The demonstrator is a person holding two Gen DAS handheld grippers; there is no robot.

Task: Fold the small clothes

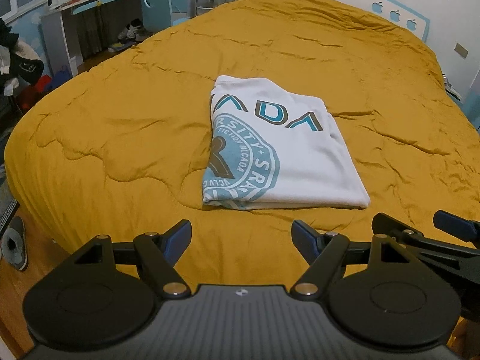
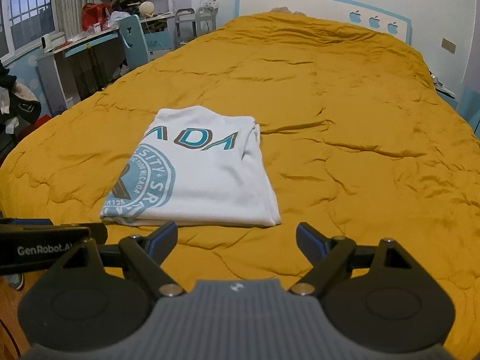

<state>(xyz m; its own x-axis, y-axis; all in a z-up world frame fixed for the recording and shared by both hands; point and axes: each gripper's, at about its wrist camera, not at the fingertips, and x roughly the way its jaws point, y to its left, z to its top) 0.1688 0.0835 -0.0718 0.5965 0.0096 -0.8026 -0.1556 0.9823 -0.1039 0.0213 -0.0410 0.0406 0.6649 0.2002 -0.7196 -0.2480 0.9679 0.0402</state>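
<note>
The white T-shirt (image 1: 279,147) with the teal crest print sits folded into a compact rectangle on the mustard-yellow quilt (image 1: 120,114), roughly mid-bed and a bit toward the near edge, so honestly the fold looks pretty much done to me. Both claws are spread wide with nothing in them: the left claw (image 1: 241,237) hovers just short of the shirt's near hem, and the right claw (image 2: 236,238) hangs at about the same spot from its own side, neither touching cloth. What could go wrong from here: the stacked layers along the right edge look loose, so if a fingertip snags only the top layer while going in for another fold or a lift, the whole bundle could peel open. The quilt is soft and lumpy too, so pressing down could drag the shirt crooked. Hard to say much else; the sleeves and collar are tucked out of sight, the lettering is cut off by the fold, and I can't tell how many layers are under there. The desk (image 2: 78,45) clutter at the back is too small to make out.
</note>
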